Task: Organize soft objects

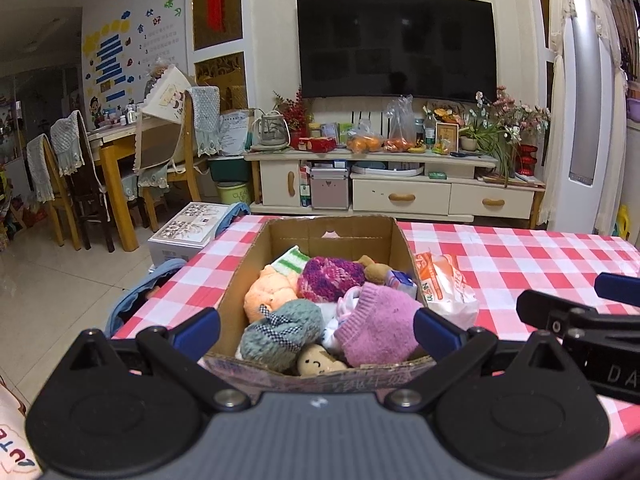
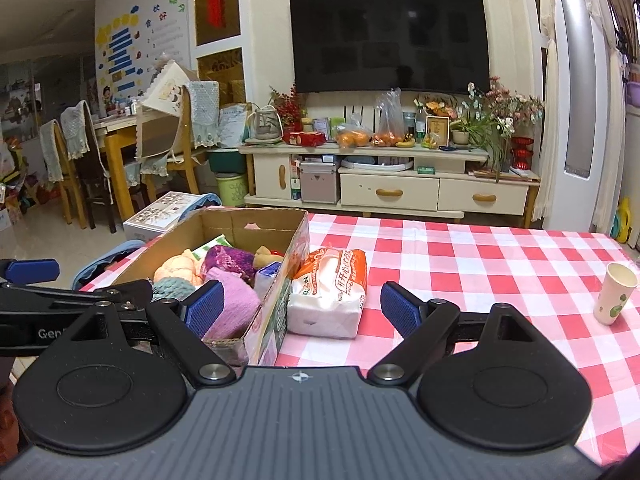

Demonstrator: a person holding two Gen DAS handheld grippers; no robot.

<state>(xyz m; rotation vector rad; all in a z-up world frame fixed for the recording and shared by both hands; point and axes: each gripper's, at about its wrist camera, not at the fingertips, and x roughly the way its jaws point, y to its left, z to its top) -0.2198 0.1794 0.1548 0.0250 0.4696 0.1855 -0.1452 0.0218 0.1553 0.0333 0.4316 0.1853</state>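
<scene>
Woolly knitted bundles [image 1: 376,328] heaped in open corrugated cardboard box [image 1: 332,232]

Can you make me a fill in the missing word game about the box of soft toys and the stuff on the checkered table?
1. The soft things sit inside a cardboard ____.
2. The tissue pack lies on the table ____ the box, on its right.
3. Both tongs, left and right, are ____ and hold nothing.
4. The paper cup stands ____.

Missing words: box; beside; open; upright
</scene>
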